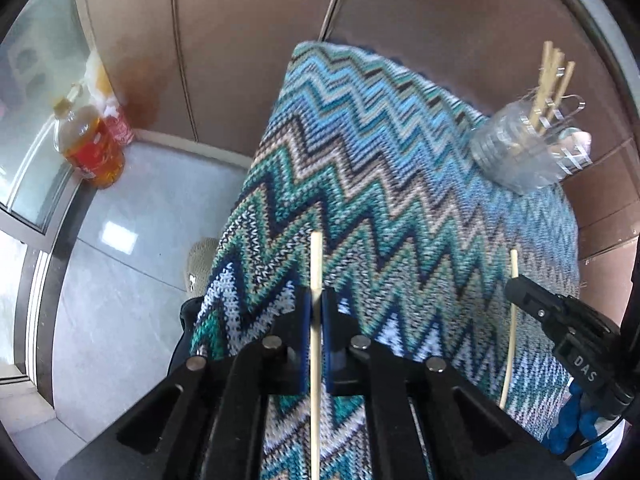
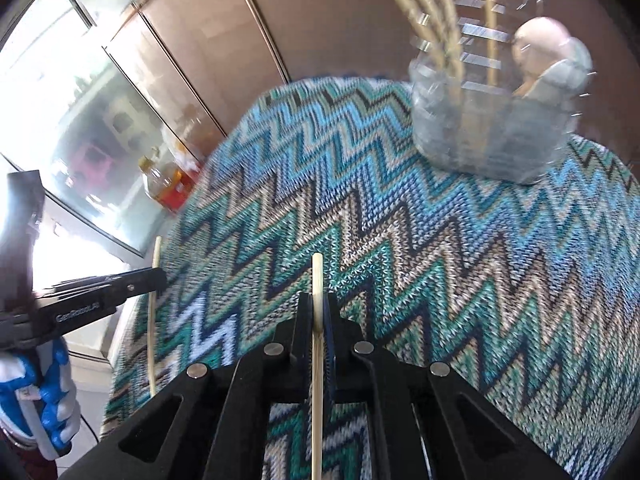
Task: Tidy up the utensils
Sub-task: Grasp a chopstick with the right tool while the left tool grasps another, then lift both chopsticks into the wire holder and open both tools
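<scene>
The lower ends of both sticks are cut off by the frame edges, and the right wrist view is smeared by blur, so the contents of the clear ribbed plastic container (image 2: pixel 492 132) are only partly made out: several pale wooden chopsticks (image 2: pixel 440 20) stand in it beside a rounded pale object that cannot be identified.

At the far left, an amber-filled plastic bottle with a red label (image 1: pixel 90 142) is seen on the pale grey tiled floor (image 1: pixel 132 272), against a frosted glass panel (image 1: pixel 36 120). Brown panelled walls (image 1: pixel 240 40) close the background.

A blue-green zigzag-knit cloth (image 1: pixel 380 168) covers the work surface (its edges drop out of sight). The left gripper (image 1: pixel 316 304) is clamped tight on one pale wooden chopstick (image 1: pixel 316 256), held clear above the cloth. The right gripper (image 2: pixel 318 308) is likewise pinched shut on a second pale wooden chopstick (image 2: pixel 317 276). A blue-and-white gloved hand (image 2: pixel 52 392) is partly seen.
</scene>
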{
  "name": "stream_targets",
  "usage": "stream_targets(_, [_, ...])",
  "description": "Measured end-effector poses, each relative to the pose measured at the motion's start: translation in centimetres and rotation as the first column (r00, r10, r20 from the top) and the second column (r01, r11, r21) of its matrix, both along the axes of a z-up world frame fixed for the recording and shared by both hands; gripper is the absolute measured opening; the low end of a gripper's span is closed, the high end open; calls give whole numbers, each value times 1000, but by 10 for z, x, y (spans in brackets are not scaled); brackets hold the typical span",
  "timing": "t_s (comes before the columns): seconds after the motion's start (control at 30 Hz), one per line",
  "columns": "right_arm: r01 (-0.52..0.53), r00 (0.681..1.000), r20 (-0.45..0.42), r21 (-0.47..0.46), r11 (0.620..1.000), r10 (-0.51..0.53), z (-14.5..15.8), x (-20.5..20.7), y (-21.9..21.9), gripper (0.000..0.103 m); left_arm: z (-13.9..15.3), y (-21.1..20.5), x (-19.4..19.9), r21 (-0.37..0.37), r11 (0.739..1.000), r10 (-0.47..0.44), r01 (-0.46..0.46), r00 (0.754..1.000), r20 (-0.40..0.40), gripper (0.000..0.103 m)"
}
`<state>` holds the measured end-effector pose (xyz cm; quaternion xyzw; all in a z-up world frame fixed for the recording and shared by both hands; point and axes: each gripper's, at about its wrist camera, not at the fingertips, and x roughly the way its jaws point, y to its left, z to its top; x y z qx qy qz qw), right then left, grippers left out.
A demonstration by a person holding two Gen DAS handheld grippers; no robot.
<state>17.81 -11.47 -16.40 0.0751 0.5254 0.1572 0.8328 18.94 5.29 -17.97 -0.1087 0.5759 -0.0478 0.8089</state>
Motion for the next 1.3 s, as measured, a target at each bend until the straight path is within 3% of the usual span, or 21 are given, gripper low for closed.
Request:
stream_targets(0.23, [18, 987, 158, 62, 998, -27, 55, -35, -21, 5, 59, -16, -16, -20, 999, -36, 40, 987, 155, 4])
stream_targets(0.4, [43, 945, 318, 97, 994, -72, 107, -44, -46, 5, 120, -36, -16, -31, 996, -69, 83, 949, 307, 4])
stream_targets(0.57, [65, 861, 492, 148, 987, -131, 164, -34, -69, 5, 186, -65, -3, -56, 988, -101, 143, 878, 468, 4])
stream_targets(0.77, [75, 703, 685, 195, 978, -191, 214, -11, -83, 5, 236, -99, 25, -119, 974, -76, 194, 770, 634, 4])
stream_targets(0.87, [83, 638, 740, 207, 975, -212, 219, 7, -87, 5, 243, -113, 43, -128, 974, -46, 186, 718, 694, 4])
stream_targets(1.0, [113, 581, 779, 212, 971, -238, 212, 35, -92, 5, 239, -131, 75, -132, 978, -5, 160, 655, 755, 4])
stream_targets(1.13, [116, 554, 794, 223, 968, -249, 198, 62, -101, 5, 224, -144, 100, -131, 981, 13, 143, 625, 781, 4])
stream_targets(1.3, [139, 560, 791, 204, 969, -247, 166, 80, -106, 5, 189, -160, 125, -122, 984, 16, 129, 621, 784, 4])
